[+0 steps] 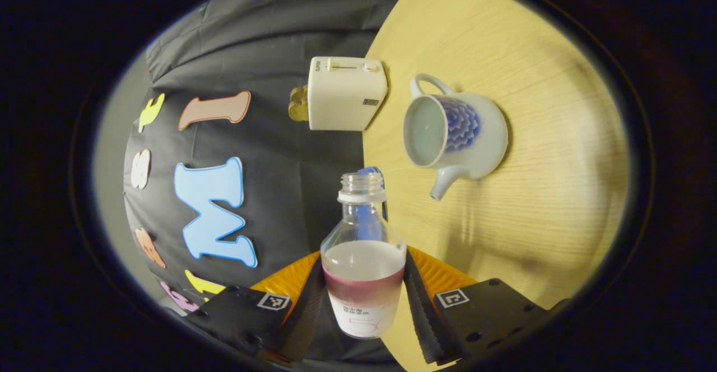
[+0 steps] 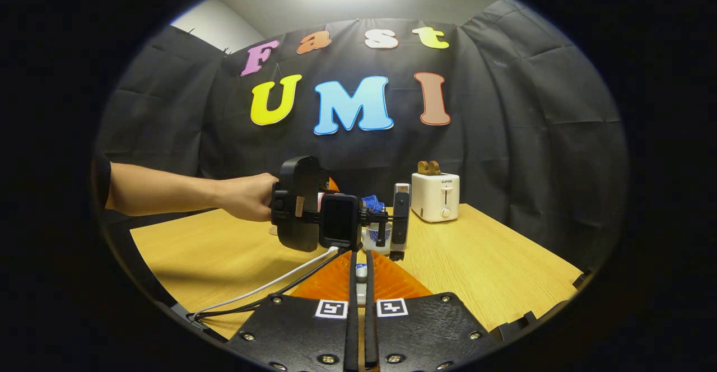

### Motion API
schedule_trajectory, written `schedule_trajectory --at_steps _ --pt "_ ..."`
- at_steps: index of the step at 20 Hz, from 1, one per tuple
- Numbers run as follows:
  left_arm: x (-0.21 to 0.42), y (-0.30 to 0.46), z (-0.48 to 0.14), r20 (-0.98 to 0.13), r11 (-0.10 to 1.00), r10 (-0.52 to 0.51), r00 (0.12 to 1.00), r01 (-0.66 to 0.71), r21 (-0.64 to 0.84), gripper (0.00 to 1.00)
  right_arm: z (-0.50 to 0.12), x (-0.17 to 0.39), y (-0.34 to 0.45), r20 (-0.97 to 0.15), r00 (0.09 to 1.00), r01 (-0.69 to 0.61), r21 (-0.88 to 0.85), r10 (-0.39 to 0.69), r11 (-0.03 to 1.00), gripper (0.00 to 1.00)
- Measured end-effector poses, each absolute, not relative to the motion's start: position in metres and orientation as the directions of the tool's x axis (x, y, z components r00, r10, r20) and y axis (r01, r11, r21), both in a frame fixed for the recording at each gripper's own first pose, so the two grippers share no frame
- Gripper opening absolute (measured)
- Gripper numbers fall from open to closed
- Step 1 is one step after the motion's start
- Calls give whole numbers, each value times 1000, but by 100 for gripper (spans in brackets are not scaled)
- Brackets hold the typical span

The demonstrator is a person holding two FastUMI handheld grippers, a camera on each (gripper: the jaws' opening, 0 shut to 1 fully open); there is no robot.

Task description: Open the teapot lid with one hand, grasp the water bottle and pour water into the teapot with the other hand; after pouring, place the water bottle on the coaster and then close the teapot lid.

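The water bottle point(image 1: 363, 260), uncapped, half full and likely slippery, is clamped at its waist by the left gripper point(image 1: 363, 305), near the open teapot point(image 1: 455, 134). The right gripper point(image 2: 358, 282) pinches something small, perhaps the lid.

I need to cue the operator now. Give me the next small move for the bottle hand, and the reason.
Probably tip the water bottle further, bringing its mouth over the teapot. The left gripper grips the uncapped, part-full bottle, its mouth short of the lidless teapot's opening. The right gripper seems to pinch a small thing, likely the lid.
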State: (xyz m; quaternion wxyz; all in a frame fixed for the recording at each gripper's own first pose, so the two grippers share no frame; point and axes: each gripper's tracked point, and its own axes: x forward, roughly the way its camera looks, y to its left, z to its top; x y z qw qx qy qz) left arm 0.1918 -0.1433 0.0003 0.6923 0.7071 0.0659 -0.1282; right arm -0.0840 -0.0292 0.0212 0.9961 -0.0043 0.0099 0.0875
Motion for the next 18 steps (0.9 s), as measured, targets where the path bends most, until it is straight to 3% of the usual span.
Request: schedule_trajectory --at_steps 8,18 --pt "187 -152 6 -289 -234 -61 955 268 935 85 17 -83 -31 -34 983 -179 -1 179 984 5" --pt "192 -163 17 -276 -402 -57 960 230 886 85 12 -81 -33 -48 983 -179 0 179 984 5"
